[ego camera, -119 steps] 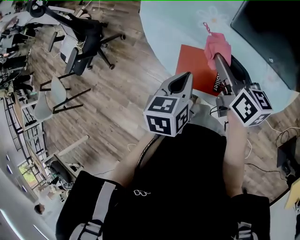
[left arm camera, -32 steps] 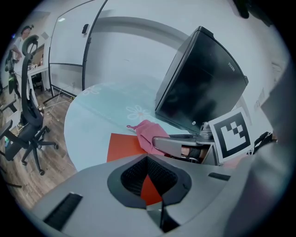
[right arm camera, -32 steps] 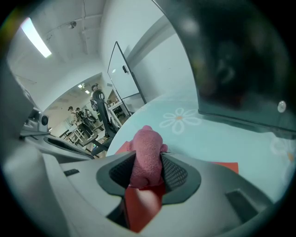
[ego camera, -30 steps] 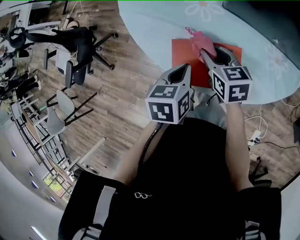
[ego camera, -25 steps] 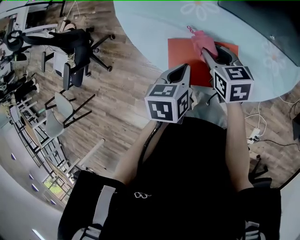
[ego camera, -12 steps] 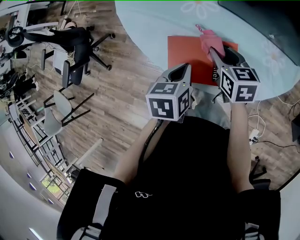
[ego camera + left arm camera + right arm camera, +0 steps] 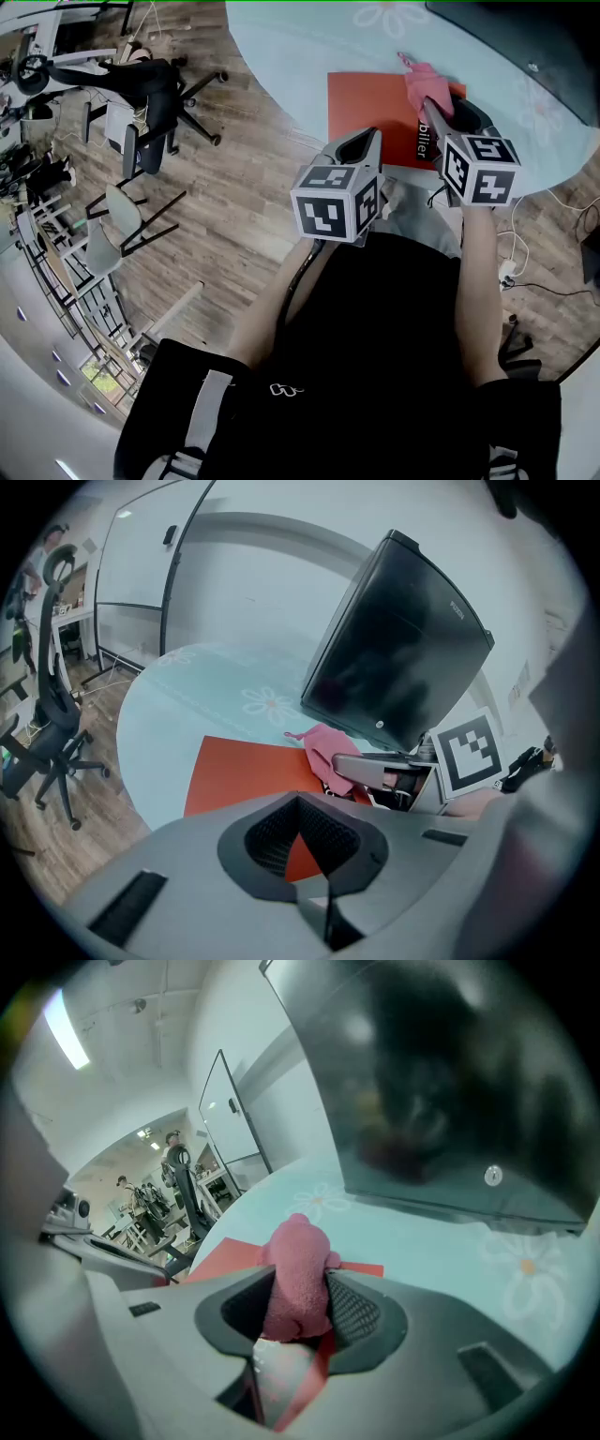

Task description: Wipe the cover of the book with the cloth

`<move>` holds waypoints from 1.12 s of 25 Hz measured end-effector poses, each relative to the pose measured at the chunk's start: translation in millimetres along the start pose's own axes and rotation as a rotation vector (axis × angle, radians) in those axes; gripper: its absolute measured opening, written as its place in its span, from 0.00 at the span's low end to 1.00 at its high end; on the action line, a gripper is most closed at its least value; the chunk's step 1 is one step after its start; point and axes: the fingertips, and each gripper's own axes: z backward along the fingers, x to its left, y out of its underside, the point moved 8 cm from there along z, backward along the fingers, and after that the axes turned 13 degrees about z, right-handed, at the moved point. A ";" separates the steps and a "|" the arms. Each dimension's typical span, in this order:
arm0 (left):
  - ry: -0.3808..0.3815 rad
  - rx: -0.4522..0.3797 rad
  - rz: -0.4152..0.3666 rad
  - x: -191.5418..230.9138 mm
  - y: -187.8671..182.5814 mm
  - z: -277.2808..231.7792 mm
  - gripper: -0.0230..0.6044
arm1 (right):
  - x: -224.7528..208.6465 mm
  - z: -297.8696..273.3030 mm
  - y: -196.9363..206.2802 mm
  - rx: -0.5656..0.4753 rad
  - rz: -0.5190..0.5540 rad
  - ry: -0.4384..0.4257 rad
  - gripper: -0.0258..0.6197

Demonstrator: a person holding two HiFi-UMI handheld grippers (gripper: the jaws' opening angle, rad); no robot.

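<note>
Our right gripper pinches the fuzzy pink cloth on the flat red book. Our left gripper hangs nearby, jaws pressed together, nothing in them.

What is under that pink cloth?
The red book, lying flat on the pale blue table. The right claw is shut on the cloth over its cover; the patch of cover directly beneath is hidden.

Pale blue round table with daisy prints, tilted black monitor, black office chair, wooden floor
</note>
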 end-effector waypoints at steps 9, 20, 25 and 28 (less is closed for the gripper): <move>0.004 -0.008 -0.004 -4.0 1.7 2.7 0.05 | -6.1 7.5 5.0 0.003 -0.023 0.031 0.29; 0.028 -0.002 -0.030 -24.3 14.6 0.6 0.05 | -27.5 35.7 24.7 0.007 -0.117 0.087 0.30; 0.038 -0.012 -0.049 -36.1 19.6 1.6 0.05 | -39.1 48.4 38.1 0.015 -0.173 0.120 0.30; 0.036 -0.018 -0.058 -39.1 21.7 3.6 0.05 | -44.0 54.8 43.6 0.017 -0.208 0.144 0.29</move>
